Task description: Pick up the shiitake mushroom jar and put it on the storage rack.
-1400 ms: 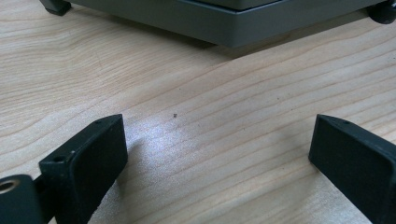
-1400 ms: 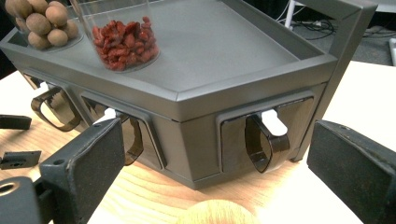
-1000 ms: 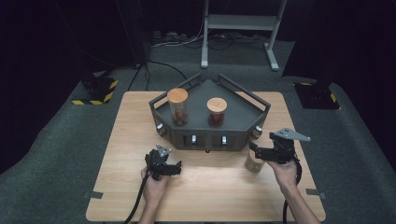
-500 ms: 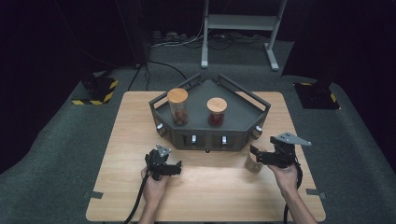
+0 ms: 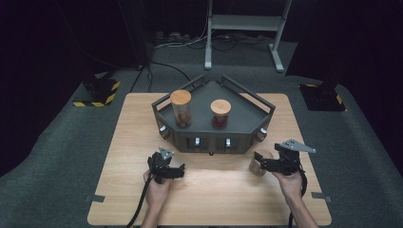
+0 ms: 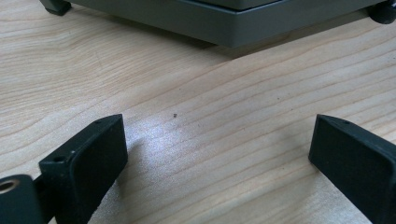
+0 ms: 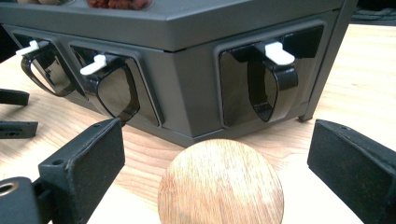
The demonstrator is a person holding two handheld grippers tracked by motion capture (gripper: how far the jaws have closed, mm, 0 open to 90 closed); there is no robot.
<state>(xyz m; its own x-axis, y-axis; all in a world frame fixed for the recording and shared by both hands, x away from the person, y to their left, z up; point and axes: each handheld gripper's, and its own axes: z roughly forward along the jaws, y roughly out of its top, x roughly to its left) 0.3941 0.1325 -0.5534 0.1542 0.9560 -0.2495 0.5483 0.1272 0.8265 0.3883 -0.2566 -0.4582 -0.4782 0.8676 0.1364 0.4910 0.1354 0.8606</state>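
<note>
I have drawn my right gripper (image 5: 260, 161) back toward me and slightly outward from the grey tray (image 5: 259, 102); it now sits lower on the tabletop (image 5: 128, 123), jaws spread wide either side of the wooden-lidded jar (image 5: 257, 164), not touching it.

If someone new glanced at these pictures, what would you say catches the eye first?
Probably the dark angular tray at the table's far middle, carrying two wooden-lidded jars. Next, a third jar with a round wooden lid stands on the table between the open jaws of the right tool.
</note>
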